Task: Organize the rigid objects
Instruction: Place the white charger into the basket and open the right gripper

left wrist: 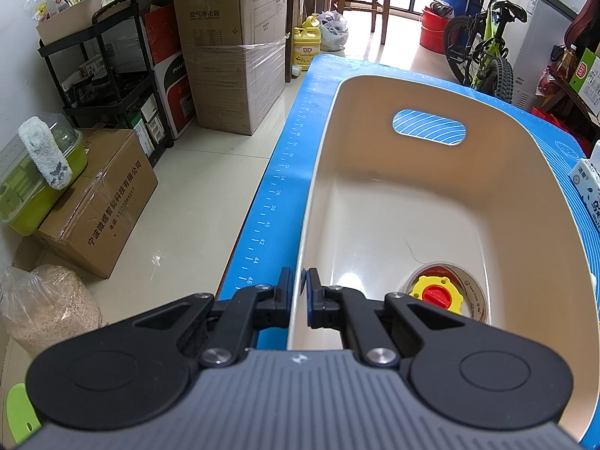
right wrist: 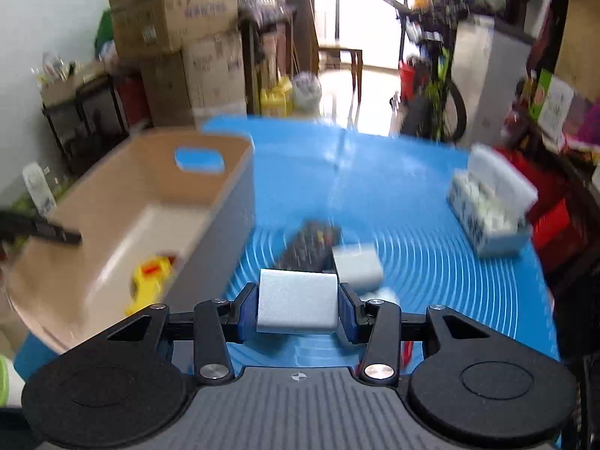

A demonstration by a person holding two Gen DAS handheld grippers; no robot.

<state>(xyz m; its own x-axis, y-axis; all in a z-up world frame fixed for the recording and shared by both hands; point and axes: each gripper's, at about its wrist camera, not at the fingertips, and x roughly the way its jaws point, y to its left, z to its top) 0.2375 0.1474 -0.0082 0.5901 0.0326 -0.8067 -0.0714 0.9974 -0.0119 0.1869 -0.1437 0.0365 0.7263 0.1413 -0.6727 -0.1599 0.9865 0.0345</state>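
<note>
Surface (right wrist: pixel 431 225): covered by a blue mat.
Bin (left wrist: pixel 431 195): beige, on the mat's left side, with a tape roll (left wrist: pixel 470 292) and yellow toy (left wrist: pixel 437 294) inside.
Left claw (left wrist: pixel 300 292): clamped tight on the bin's near rim.
Right claw (right wrist: pixel 298 309): gripping a grey block (right wrist: pixel 298 302) squarely between its pads.
Remote (right wrist: pixel 307 247): on the mat just beyond.

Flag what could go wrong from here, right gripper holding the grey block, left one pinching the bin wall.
1. The right gripper holds the grey block only by its side faces; it could slip in transit.
2. The bin already holds a tape roll and yellow part; a dropped block may knock them.
3. If the left gripper lets go of the wall, the bin may shift.
</note>
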